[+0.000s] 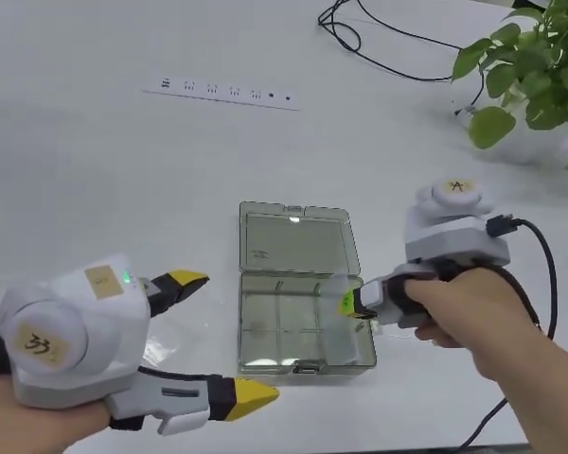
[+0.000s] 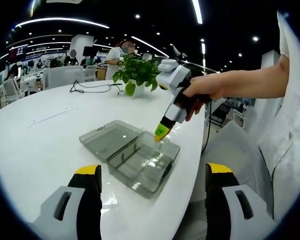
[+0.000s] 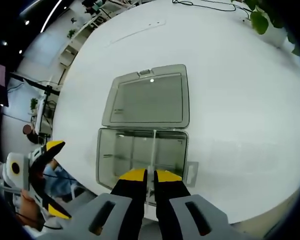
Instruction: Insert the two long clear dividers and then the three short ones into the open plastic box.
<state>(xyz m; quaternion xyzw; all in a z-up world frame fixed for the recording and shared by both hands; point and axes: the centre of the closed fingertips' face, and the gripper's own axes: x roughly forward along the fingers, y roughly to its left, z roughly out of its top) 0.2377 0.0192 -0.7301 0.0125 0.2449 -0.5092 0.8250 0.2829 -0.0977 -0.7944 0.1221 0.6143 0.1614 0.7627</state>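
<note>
The open smoky-clear plastic box lies mid-table with its lid folded flat behind the base. Thin clear dividers stand inside the base. My right gripper reaches in from the right, its tips over the base's right side. In the right gripper view it is shut on a thin clear divider, edge-on above the base. My left gripper hovers open at the lower left, beside the box. In the left gripper view it is open, with the box and right gripper ahead.
A white power strip lies far back on the white table. A black cable and a potted plant stand at the back right. The right gripper's cord trails off the front right. People stand in the background.
</note>
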